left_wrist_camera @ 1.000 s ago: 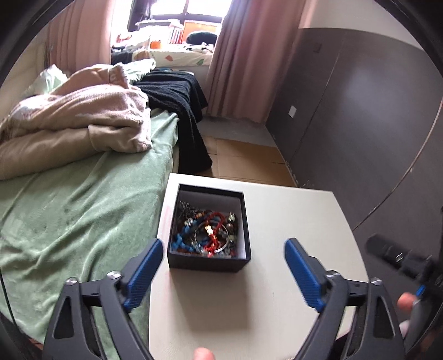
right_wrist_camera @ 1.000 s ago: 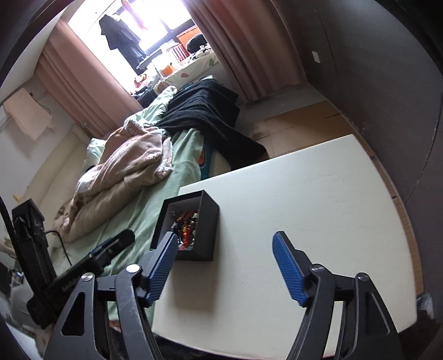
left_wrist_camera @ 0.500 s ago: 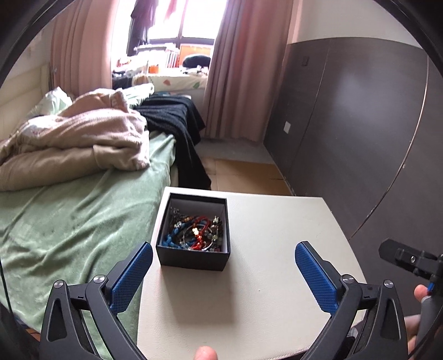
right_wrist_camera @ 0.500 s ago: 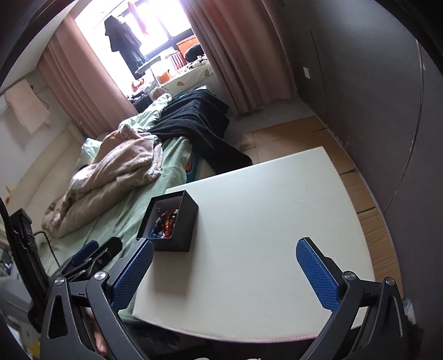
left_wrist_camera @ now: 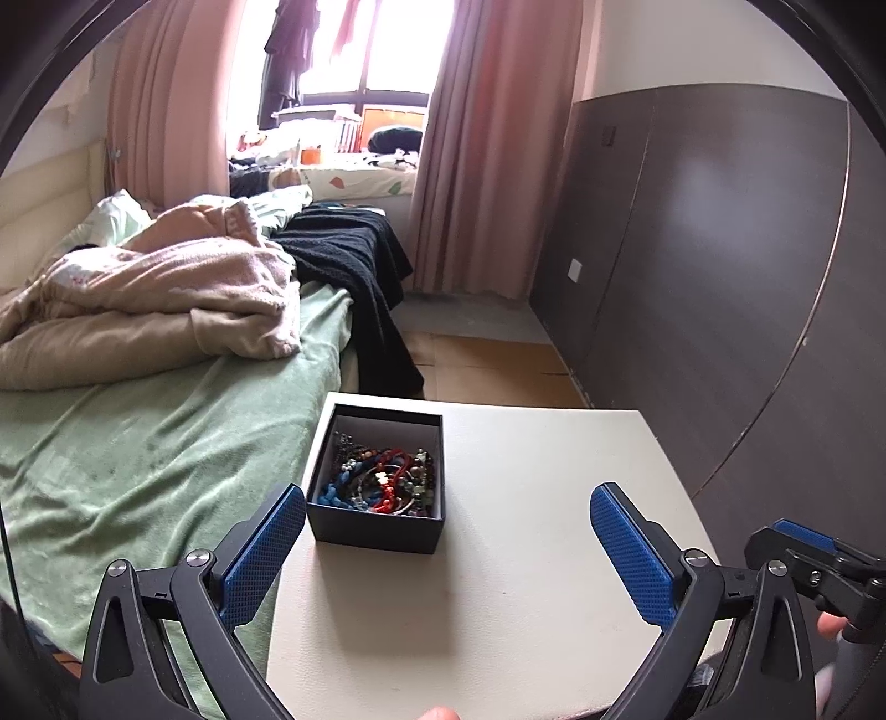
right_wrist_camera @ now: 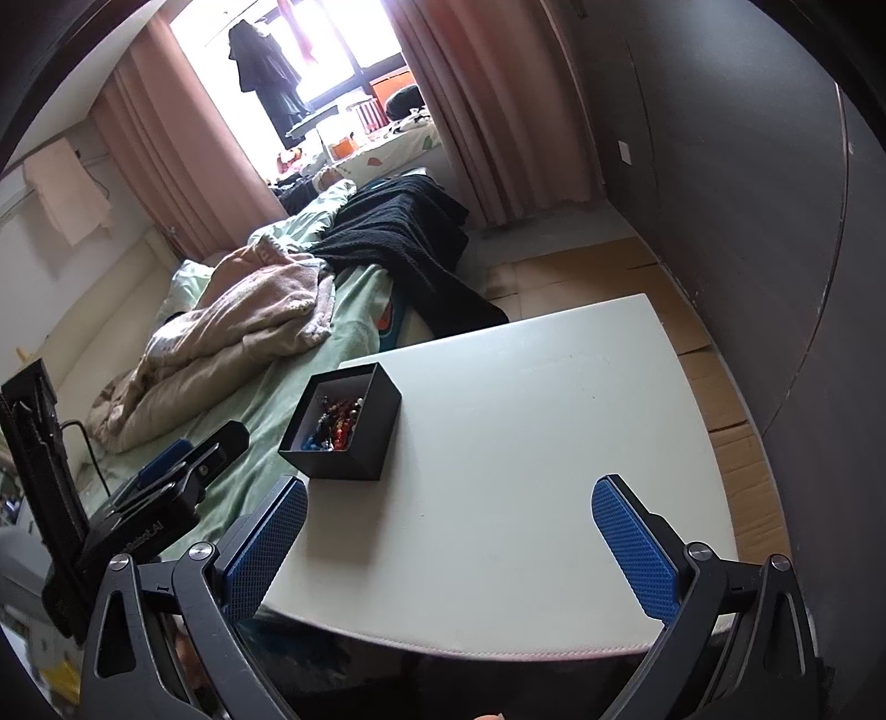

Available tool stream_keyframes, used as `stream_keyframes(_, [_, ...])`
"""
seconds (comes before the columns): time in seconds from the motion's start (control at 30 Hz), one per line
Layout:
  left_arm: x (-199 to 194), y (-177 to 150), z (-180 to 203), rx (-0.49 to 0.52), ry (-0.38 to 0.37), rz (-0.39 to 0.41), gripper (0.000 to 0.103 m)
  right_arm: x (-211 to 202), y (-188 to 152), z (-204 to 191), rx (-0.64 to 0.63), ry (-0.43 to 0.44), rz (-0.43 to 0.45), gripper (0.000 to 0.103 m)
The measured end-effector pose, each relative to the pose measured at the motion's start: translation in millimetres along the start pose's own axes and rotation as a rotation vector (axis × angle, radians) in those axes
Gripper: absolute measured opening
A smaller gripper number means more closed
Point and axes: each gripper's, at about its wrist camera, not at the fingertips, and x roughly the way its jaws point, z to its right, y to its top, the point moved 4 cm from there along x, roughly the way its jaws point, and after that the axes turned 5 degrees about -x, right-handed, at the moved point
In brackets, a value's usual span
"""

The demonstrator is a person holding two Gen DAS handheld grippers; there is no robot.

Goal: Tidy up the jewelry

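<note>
1 black box w/ tangled jewelry, pcs too jumbled to count. 1 white table. 2 grippers: left, right. 1 bed, 2 blankets.

We see daylight pouring through the window, blown out to white glare, while the dark wall panels carry a soft sheen. The black box casts a soft shadow towards us on the table. Fisheye bending curves every edge; corners are black.
</note>
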Motion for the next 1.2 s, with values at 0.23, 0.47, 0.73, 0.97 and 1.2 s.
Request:
stream_keyframes(0.23, [-5.2,-1.9,2.3,0.004,-0.012,0.005,0.102,-0.6,-0.2,-2.6,0.001,0.000,0.009,0.103])
stream_keyframes(0.47, [-7.4,-2.5,-1.5,0.018,0.002,0.003,0.102,-3.9,-1.4,-3.4,0.000,-0.007,0.018,0.103])
stream_keyframes(0.73, [-8.6,-0.2,-4.1,0.011,-0.004,0.007,0.102,-3.7,-1.6,-2.5,-0.001,-0.022,0.016,0.103])
stream_keyframes(0.97, [-6.2,-1.1,-2.9,0.017,-0.001,0.016,0.102,-3.9,-0.9,-1.6,-0.003,-0.028,0.013,0.103])
stream_keyframes(1.2, [-7.5,-1.8,1.4,0.034,-0.004,0.028,0.102,-6.2,-1.7,1.8,0.001,-0.041,0.012,0.103])
